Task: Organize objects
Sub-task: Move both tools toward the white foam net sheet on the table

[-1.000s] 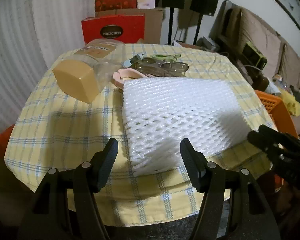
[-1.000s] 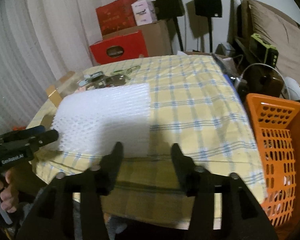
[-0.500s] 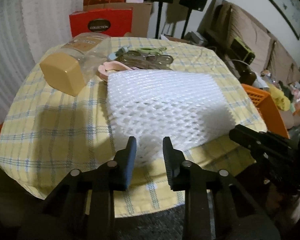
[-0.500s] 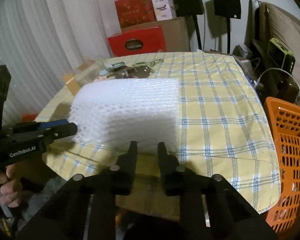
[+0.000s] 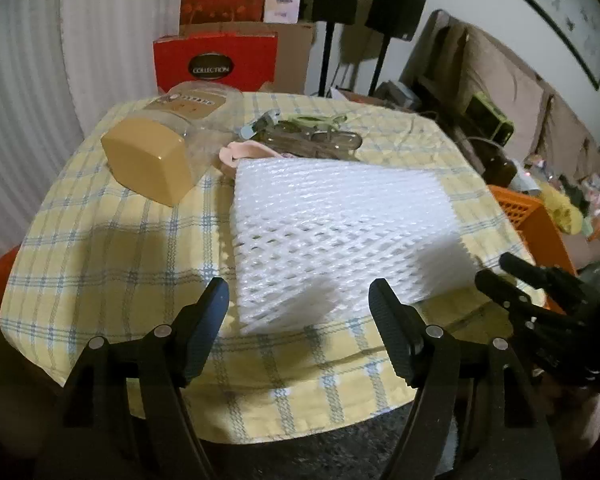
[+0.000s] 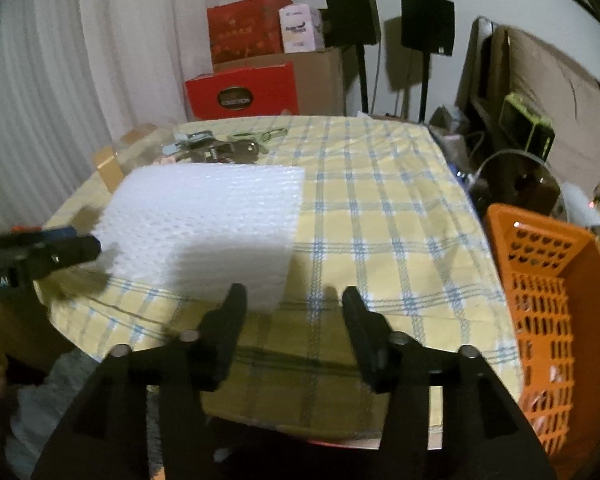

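The white foam netting (image 5: 340, 236) lies at the counter's (image 5: 100, 248) near edge, so with my left hand-held gripper (image 5: 298, 300) and right hand-held gripper (image 6: 294, 306) just reopened wide and empty, I should pinch its near corners evenly.

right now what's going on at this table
A person holds a gripper in each hand over a table with a yellow checked cloth, apparently about to tidy it. The left gripper and right gripper have both just been opening their jaws, and nothing is between them. A white foam net sheet lies in front of them, untouched. Behind it are a clear jar lying on its side and some scissors. An orange basket stands beside the table.
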The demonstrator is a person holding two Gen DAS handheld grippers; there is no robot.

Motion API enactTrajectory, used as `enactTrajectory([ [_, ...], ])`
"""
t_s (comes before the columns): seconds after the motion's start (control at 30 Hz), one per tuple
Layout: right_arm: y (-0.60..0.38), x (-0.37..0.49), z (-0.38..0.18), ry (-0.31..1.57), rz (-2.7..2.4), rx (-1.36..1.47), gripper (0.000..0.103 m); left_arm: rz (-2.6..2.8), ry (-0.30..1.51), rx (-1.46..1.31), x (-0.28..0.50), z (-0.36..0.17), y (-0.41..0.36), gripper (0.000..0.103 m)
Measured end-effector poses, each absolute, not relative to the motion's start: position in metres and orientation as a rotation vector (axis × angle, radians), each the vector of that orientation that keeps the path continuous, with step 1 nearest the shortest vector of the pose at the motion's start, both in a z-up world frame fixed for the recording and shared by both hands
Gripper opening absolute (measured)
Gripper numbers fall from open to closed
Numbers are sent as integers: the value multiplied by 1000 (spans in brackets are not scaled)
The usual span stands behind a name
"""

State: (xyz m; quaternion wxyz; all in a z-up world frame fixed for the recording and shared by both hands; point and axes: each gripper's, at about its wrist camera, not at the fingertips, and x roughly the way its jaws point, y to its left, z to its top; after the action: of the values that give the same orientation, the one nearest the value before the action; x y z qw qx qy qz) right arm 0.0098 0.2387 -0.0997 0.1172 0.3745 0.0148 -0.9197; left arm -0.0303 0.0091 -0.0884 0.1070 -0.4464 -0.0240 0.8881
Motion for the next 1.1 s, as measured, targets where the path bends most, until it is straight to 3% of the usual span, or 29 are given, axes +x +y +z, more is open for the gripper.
enactTrajectory([
  [0.4, 220, 4, -113, 177, -2664, 1143, 53, 2579, -6, -1365, -35, -114, 22, 69],
  [0.57, 216, 2, -117, 188, -2650, 1144, 52, 2562, -19, -1356, -33, -115, 20, 64],
  [0.63, 215, 2, -117, 185, -2637, 1138, 40, 2552, -22, -1355, -32, -114, 20, 58],
  [0.67, 215, 3, -116, 177, -2624, 1133, 29, 2548, -18, -1358, -32, -113, 20, 55],
  [0.73, 215, 4, -115, 164, -2622, 1124, 26, 2534, -23, -1360, -32, -111, 19, 46],
  [0.8, 216, 4, -114, 136, -2603, 1116, 15, 2514, -30, -1366, -32, -109, 16, 37],
  [0.87, 218, 6, -111, 92, -2585, 1106, 14, 2482, -62, -1374, -33, -106, 13, 31],
  [1.1, 227, 18, -92, -34, -2532, 1037, 11, 2468, -36, -1355, -27, -89, 18, 29],
])
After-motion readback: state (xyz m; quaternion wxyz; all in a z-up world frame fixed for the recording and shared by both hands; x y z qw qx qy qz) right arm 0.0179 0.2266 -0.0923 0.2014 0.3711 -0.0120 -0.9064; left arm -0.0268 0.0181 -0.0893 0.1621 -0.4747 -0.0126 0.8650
